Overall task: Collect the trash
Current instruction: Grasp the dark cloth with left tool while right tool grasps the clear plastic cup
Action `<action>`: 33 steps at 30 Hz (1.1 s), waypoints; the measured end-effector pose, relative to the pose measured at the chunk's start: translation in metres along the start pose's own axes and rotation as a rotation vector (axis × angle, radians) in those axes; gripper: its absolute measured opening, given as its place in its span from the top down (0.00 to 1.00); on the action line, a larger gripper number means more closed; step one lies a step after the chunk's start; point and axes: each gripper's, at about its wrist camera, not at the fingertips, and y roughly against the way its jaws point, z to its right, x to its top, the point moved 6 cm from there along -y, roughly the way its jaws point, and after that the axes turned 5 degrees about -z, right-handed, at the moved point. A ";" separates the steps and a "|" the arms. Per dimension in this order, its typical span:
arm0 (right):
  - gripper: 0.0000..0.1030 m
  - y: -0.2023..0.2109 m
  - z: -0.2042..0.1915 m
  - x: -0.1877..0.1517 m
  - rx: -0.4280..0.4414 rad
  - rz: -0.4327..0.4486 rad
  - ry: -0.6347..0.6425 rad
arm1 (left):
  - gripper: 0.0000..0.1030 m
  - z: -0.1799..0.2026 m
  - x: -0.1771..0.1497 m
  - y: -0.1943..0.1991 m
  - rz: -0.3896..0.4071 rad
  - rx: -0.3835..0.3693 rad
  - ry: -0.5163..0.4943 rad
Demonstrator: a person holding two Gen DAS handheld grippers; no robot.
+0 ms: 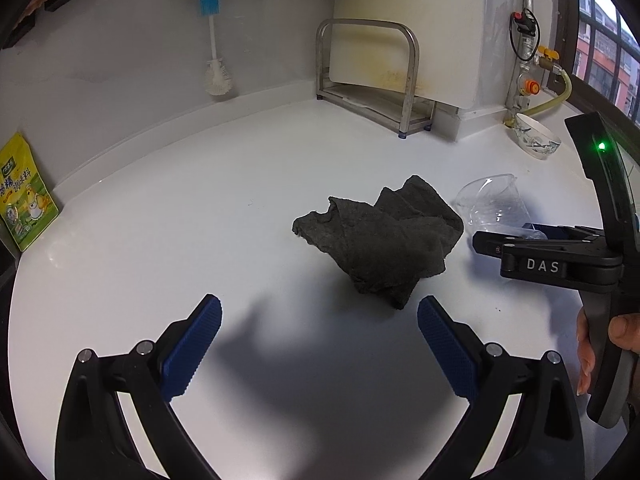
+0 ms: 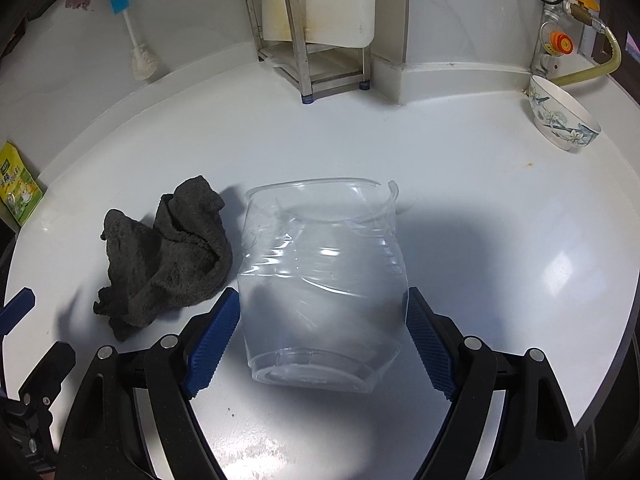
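clear tub between the right claw's pads, rag beside it

a crushed clear plastic tub lies on its side mid-counter, mouth toward the back wall; nothing shows inside it. a flowered bowl stands tilted at the back right edge of the counter; its inside is hidden. the right claw is spread wide, a blue pad at each side of the tub; whether they press it i cannot tell. the left claw is apart and empty, over bare counter. a crumpled dark grey rag lies just left of the tub. broad bare counter runs left to a yellow packet at the edge.
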 end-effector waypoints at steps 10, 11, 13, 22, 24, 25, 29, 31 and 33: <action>0.31 0.001 -0.004 -0.003 -0.031 0.034 0.042 | 0.06 0.005 0.004 -0.002 0.000 0.005 -0.009; 0.31 0.002 -0.002 -0.004 -0.033 0.041 0.043 | 0.06 0.006 0.004 -0.003 -0.003 0.003 -0.011; 0.31 0.008 0.003 -0.005 -0.020 0.057 0.026 | 0.06 0.009 0.007 -0.004 -0.004 0.001 -0.016; 0.31 0.033 0.040 -0.016 0.011 0.076 -0.043 | 0.06 0.027 0.021 -0.025 -0.050 -0.026 -0.026; 0.31 0.035 0.047 -0.018 0.017 0.077 -0.057 | 0.06 0.030 0.026 -0.030 -0.057 -0.023 -0.017; 0.31 0.037 0.049 -0.020 0.018 0.079 -0.057 | 0.06 0.030 0.029 -0.032 -0.051 -0.019 -0.010; 0.31 0.043 0.051 -0.024 0.016 0.091 -0.047 | 0.06 0.033 0.041 -0.040 -0.051 -0.011 0.012; 0.31 0.045 0.050 -0.023 0.018 0.099 -0.041 | 0.06 0.035 0.044 -0.048 -0.069 -0.006 0.017; 0.31 0.047 0.050 -0.024 0.026 0.102 -0.042 | 0.06 0.039 0.044 -0.057 -0.085 0.004 0.017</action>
